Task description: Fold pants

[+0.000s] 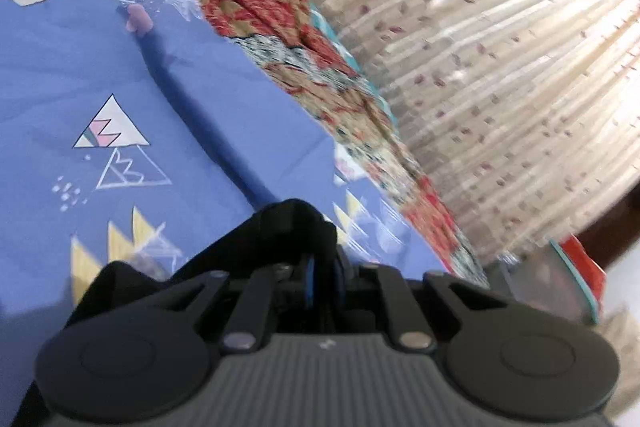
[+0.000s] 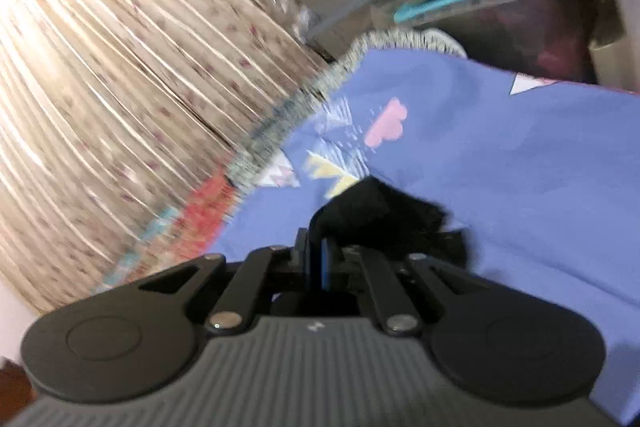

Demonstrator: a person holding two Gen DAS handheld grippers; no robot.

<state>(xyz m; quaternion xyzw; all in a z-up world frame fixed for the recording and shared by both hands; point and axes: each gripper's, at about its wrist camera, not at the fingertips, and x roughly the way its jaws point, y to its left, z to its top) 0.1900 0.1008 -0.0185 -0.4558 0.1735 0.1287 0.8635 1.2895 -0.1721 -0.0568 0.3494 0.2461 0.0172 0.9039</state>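
Item: black pants (image 1: 280,227), soft, limp, light; lay on blue bedsheet (image 1: 80,67). Your left tool (image 1: 322,275) and right tool (image 2: 320,259) each pinched shut on a bunched edge; you held hems best

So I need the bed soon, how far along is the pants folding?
Early. Done: both tongs are shut on black pants fabric, the left tongs on a bunched part, the right tongs on another, over the blue sheet. In hand: carrying the fabric. Left: no finished fold shows; the rest of the pants is out of view.
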